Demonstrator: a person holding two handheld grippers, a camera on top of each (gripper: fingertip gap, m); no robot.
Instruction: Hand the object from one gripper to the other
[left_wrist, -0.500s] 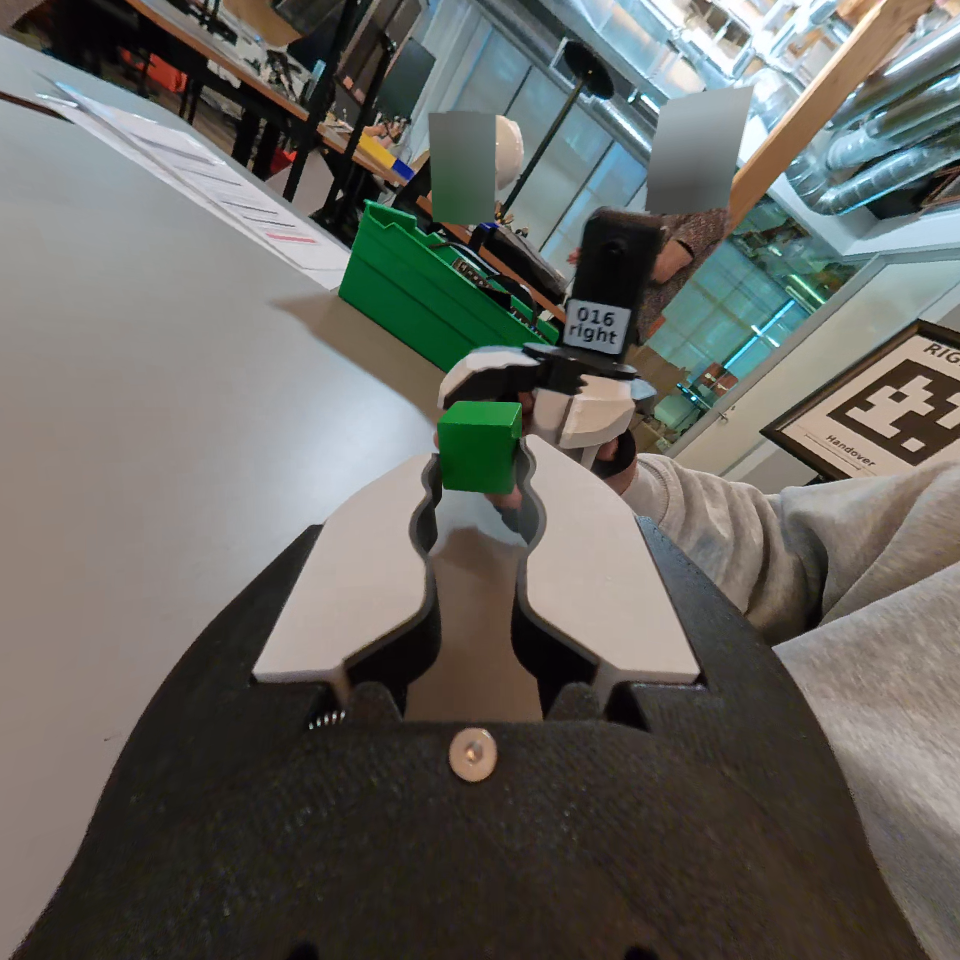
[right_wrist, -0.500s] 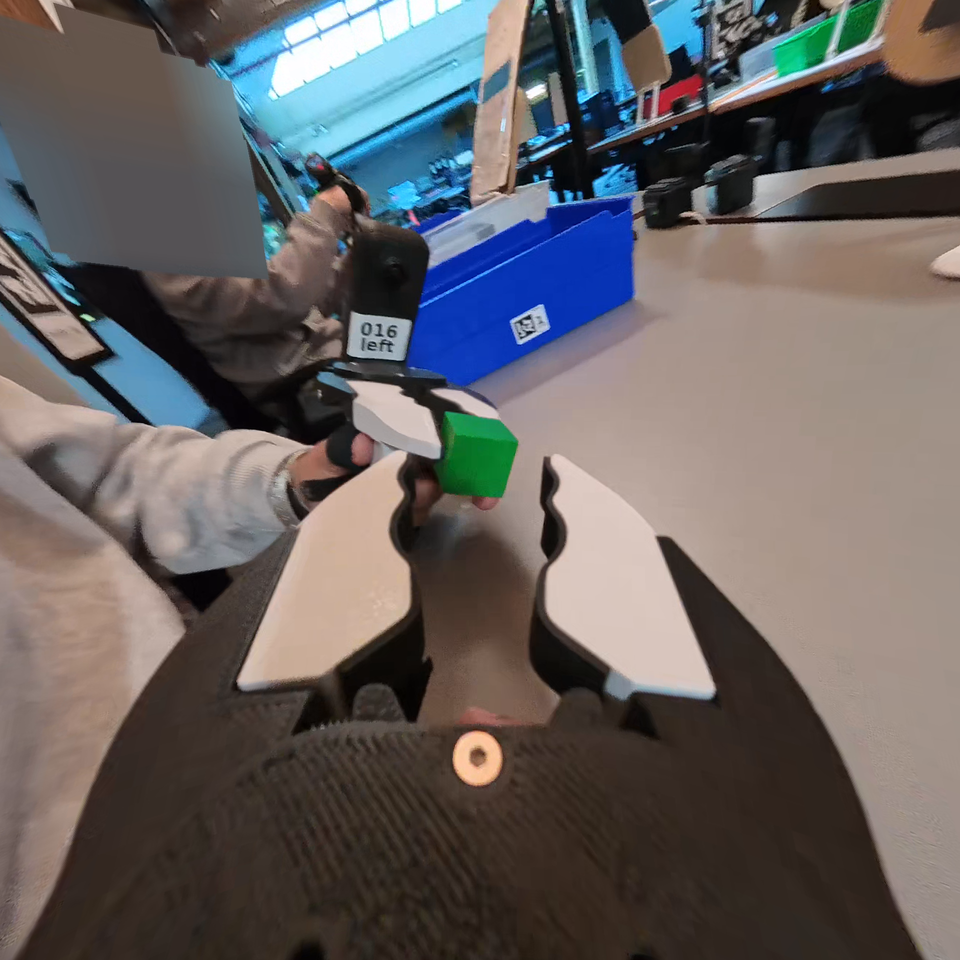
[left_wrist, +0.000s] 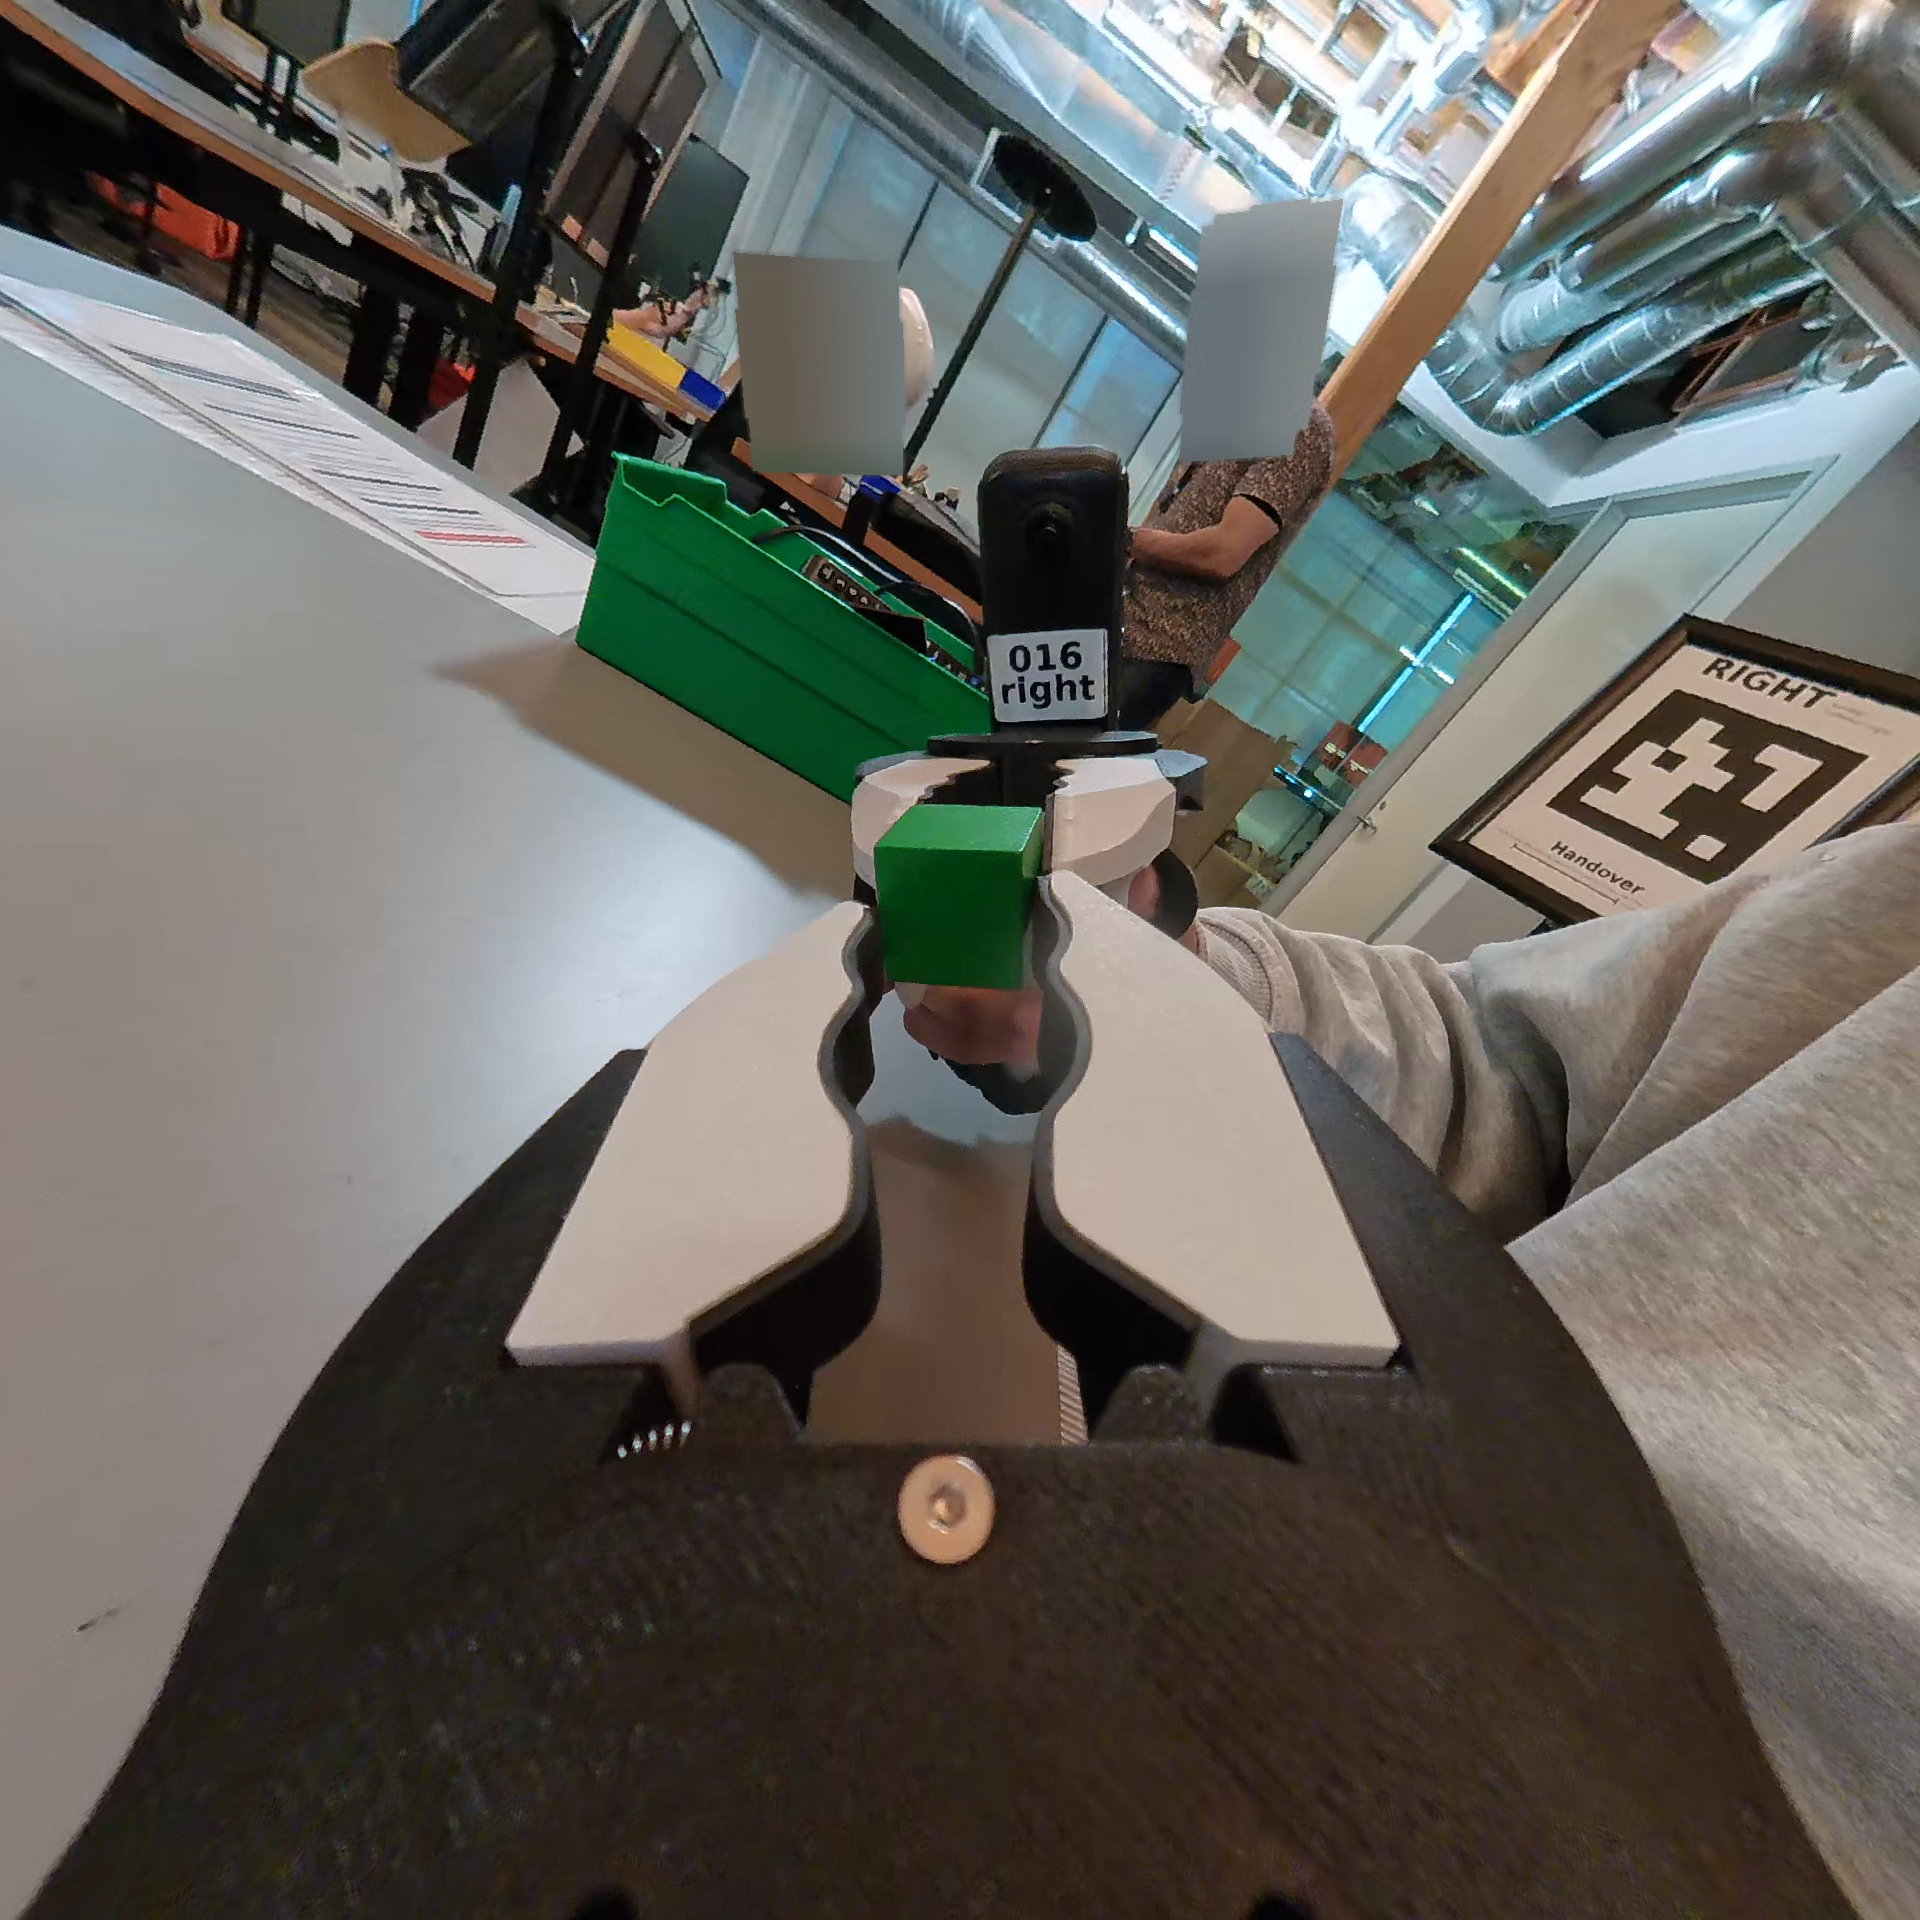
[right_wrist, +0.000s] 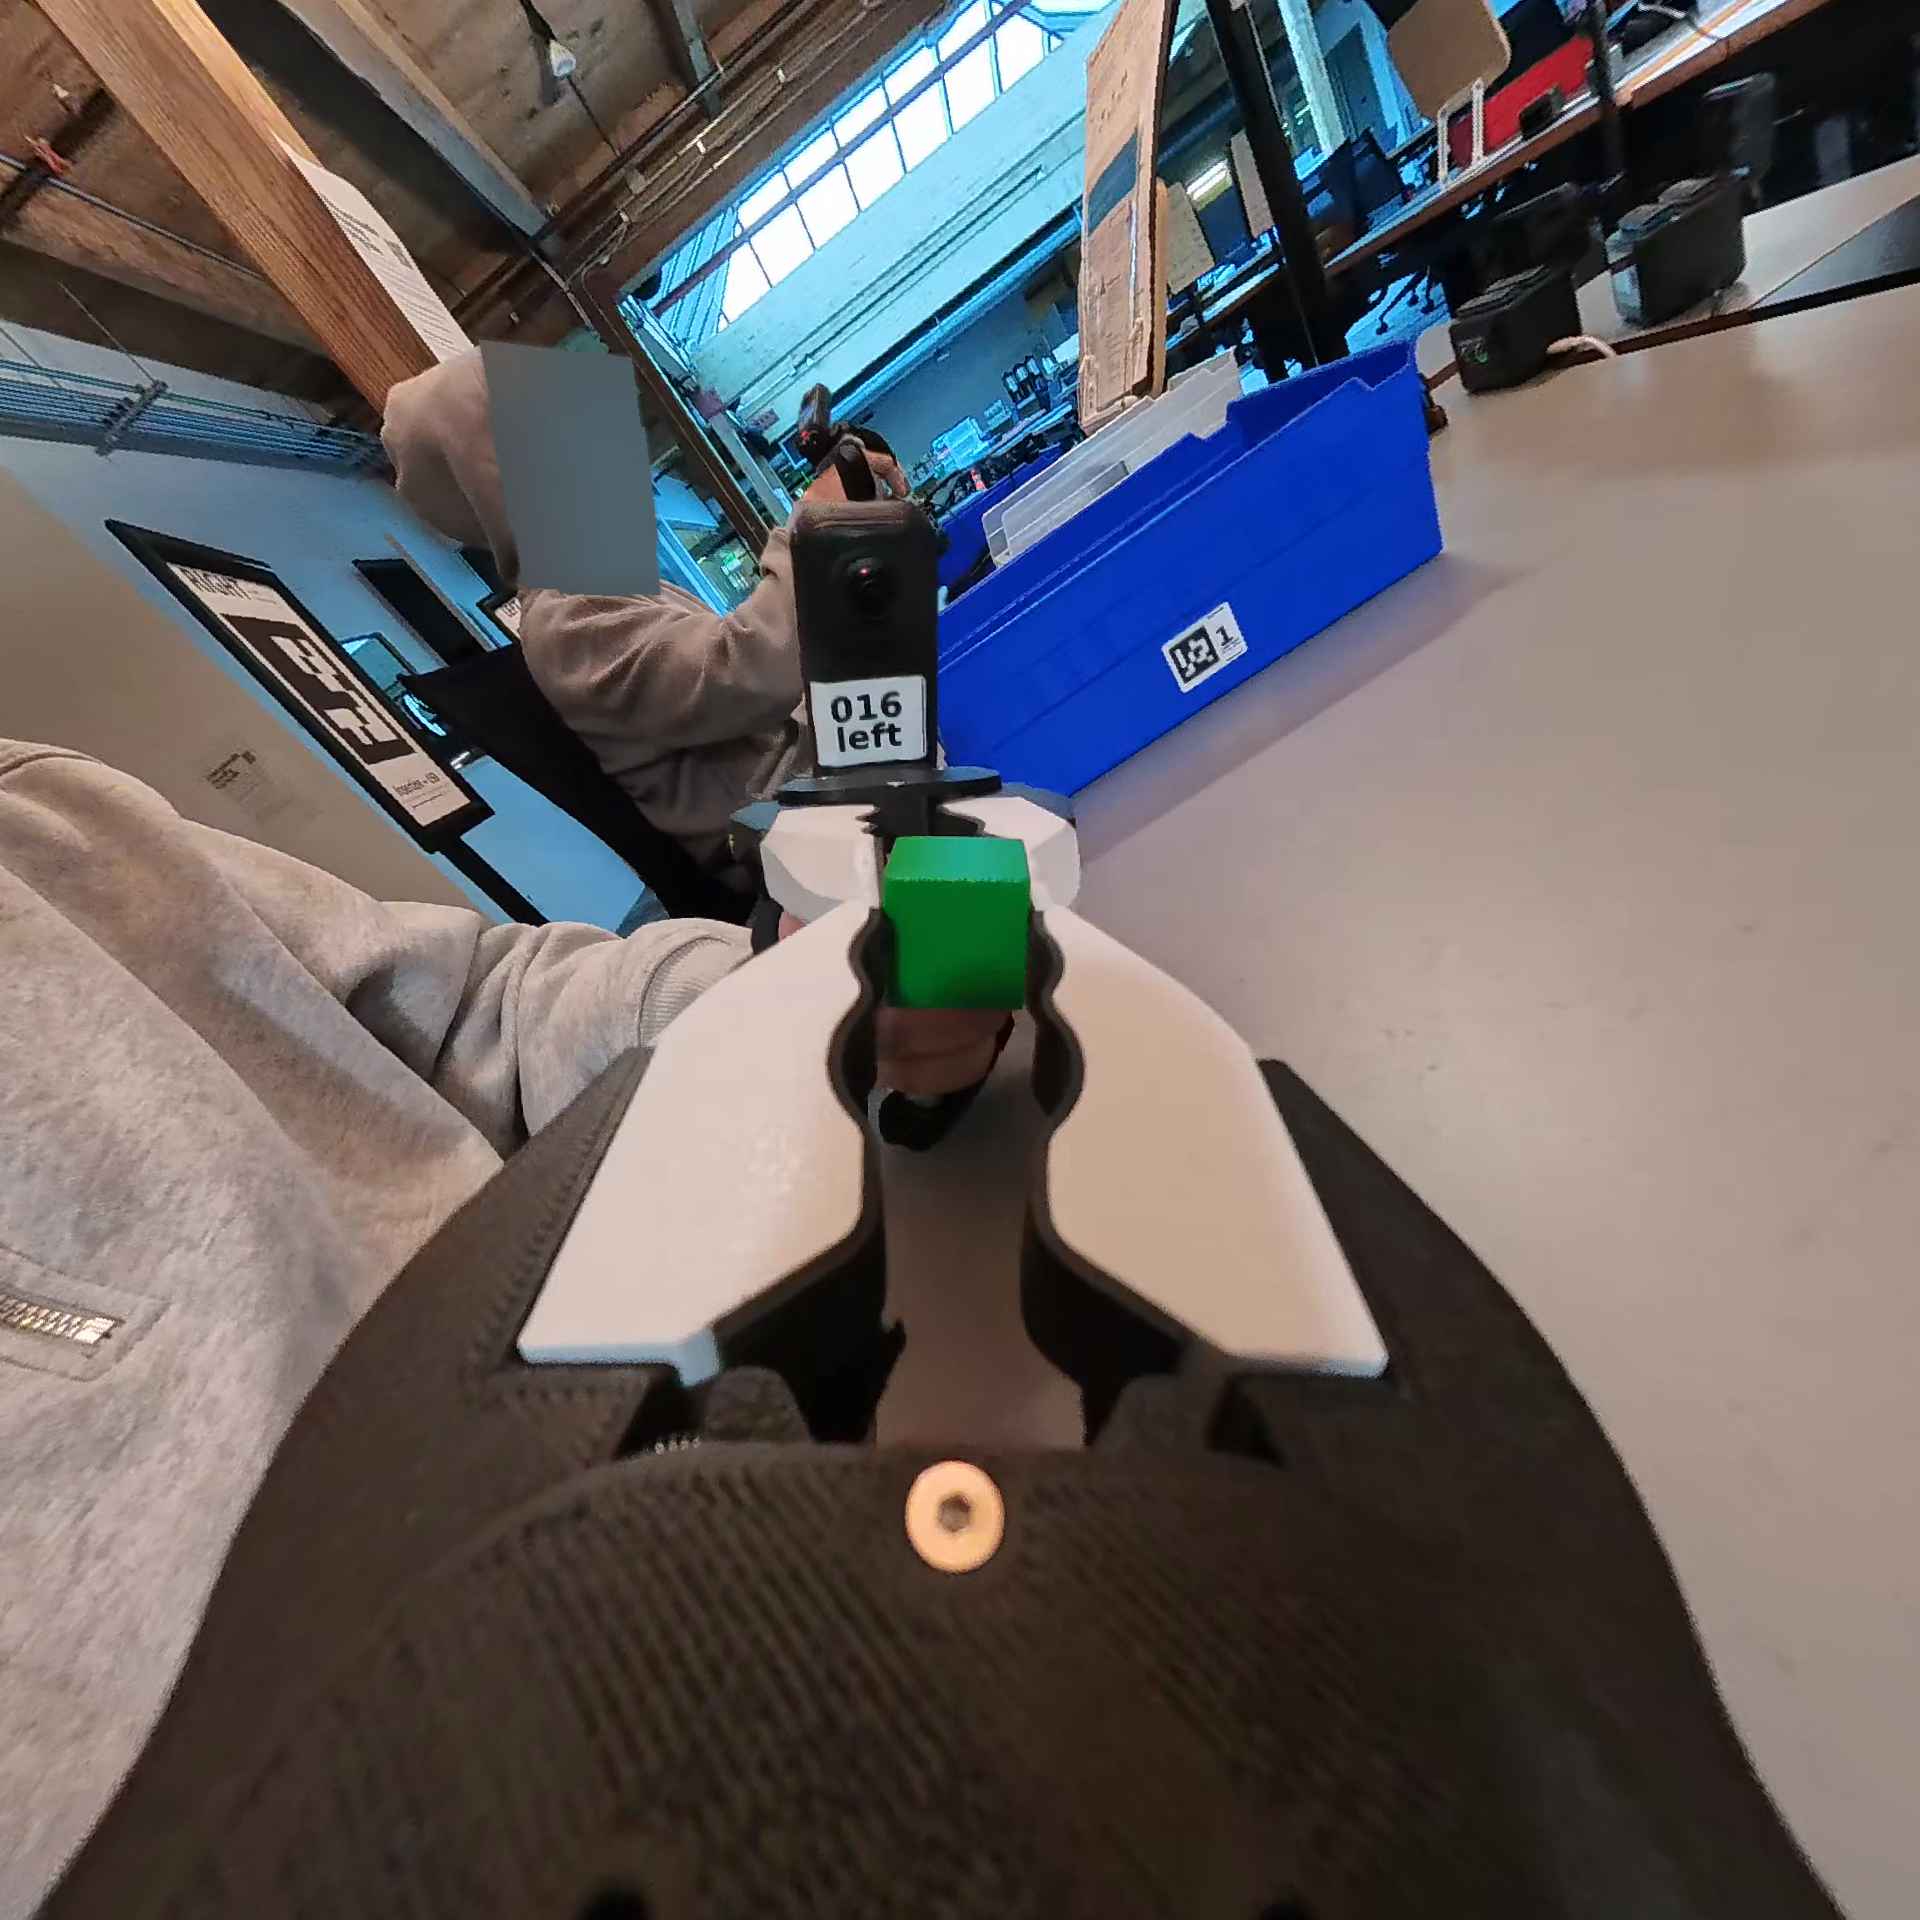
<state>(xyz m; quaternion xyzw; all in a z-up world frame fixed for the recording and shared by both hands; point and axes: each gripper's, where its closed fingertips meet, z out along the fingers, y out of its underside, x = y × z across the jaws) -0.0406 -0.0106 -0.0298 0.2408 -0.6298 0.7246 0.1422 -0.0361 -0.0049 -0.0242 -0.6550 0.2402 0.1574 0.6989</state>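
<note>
The right gripper (right_wrist: 954, 920) has just closed on the green cube (right_wrist: 954, 925), which the left gripper (left_wrist: 954, 920) is still clamping above the table (left_wrist: 312, 883); release comes next.

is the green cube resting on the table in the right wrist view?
No. The green cube sits clamped between claw fingertips above the grey table.
</note>
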